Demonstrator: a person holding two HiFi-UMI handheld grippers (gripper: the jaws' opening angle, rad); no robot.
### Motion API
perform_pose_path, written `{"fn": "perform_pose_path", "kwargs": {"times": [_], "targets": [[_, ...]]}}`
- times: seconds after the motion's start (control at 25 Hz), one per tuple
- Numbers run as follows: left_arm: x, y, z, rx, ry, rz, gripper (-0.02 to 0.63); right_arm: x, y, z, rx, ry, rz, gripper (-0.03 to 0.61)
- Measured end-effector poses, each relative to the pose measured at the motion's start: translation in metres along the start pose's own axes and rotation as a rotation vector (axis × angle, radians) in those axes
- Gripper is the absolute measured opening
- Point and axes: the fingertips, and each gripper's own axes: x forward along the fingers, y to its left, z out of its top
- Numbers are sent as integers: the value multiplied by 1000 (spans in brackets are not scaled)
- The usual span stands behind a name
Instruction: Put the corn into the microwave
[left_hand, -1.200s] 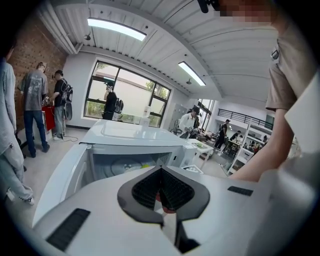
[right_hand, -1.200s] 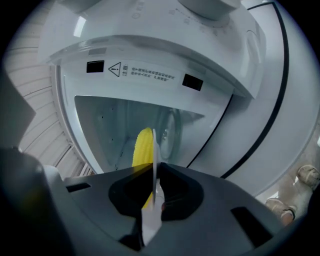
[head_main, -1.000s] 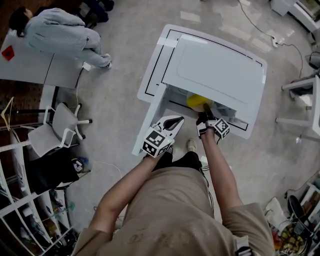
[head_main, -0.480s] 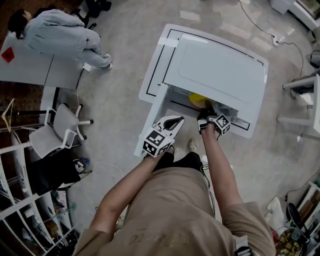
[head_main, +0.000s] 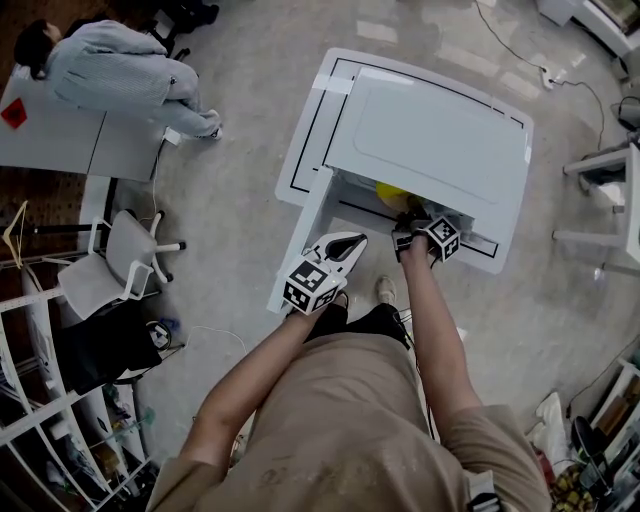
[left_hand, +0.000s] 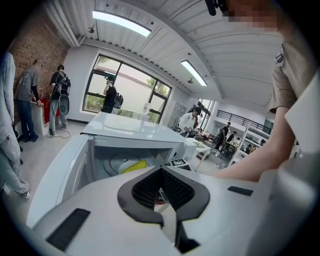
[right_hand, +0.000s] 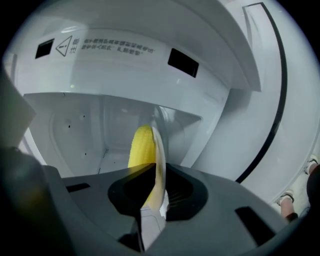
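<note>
Yellow corn (right_hand: 140, 145) on plate (right_hand: 159, 150), rim pinched in right gripper (head_main: 414, 226) jaws, now sits lower and deeper inside microwave (head_main: 440, 130); release looks near. Left gripper (left_hand: 161, 171) jaws closed, empty, unmoved.

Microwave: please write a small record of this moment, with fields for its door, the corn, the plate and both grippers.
microwave: white, seen from above
door: open, swung out on the left
corn: yellow, on the plate, inside the microwave
plate: white, gripped at its rim
right gripper: shut on the plate
left gripper: shut, empty, in front of the microwave
</note>
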Motion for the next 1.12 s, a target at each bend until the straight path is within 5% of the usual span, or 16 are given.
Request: {"fn": "perform_pose_path", "kwargs": {"times": [0.16, 0.4, 0.52, 0.76, 0.88, 1.12], "targets": [[-1, -7, -1, -3, 5, -26, 6, -1, 7, -8, -22, 87, 42, 132], [-1, -13, -6, -6, 16, -38, 6, -13, 1, -21, -151, 187, 63, 206], [-2, -15, -7, -7, 20, -39, 6, -25, -9, -30, -371, 228, 20, 213], [1, -19, -8, -2, 28, -40, 6, -34, -27, -38, -1084, 223, -213, 213], [3, -20, -9, -2, 33, -43, 6, -25, -28, -34, -1213, 191, -307, 213], [-2, -15, -8, -1, 45, -39, 6, 0, -9, -33, -1259, 183, -351, 212]]}}
